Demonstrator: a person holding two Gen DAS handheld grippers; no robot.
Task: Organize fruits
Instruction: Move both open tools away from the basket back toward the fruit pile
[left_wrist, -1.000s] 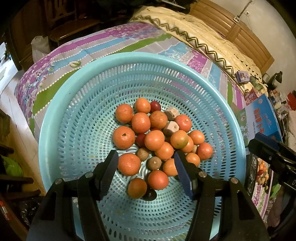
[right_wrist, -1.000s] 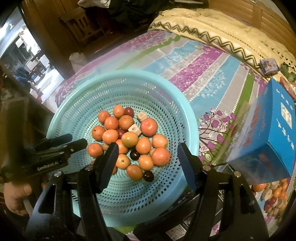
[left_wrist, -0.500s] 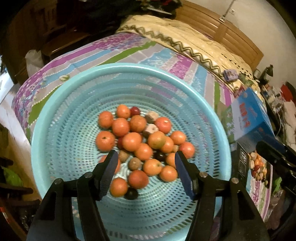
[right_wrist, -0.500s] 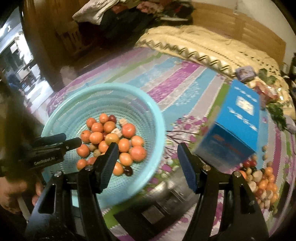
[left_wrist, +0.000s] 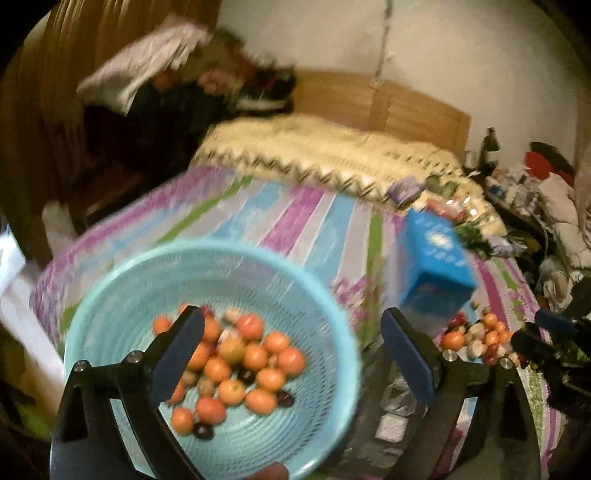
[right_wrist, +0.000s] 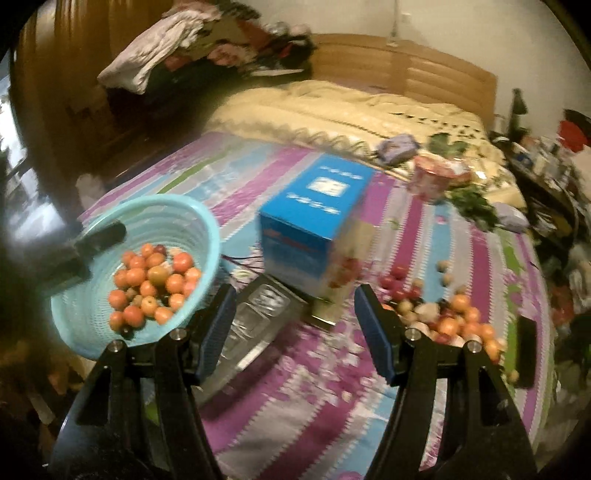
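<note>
While both views were smeared with motion blur, we used the blue box (right_wrist: 314, 225) on the striped bedspread (right_wrist: 295, 387) as our landmark. Left of the box sat the turquoise basket (right_wrist: 92, 332), holding a heap of fruits (right_wrist: 151, 288), its rim near the bedspread's left edge. Right of the box, loose fruits (right_wrist: 450, 317) lay scattered on the cloth. In front of the box a clear tray (right_wrist: 255, 321) lay, with open cloth beyond it. Our left gripper (left_wrist: 291, 350) hung above the basket, its jaws opening wide around nothing. Our right gripper (right_wrist: 295, 325) stood half apart before the box, also empty. Behind the box lay a cream quilt (right_wrist: 351, 110) and wooden headboard (right_wrist: 424, 66).
</note>
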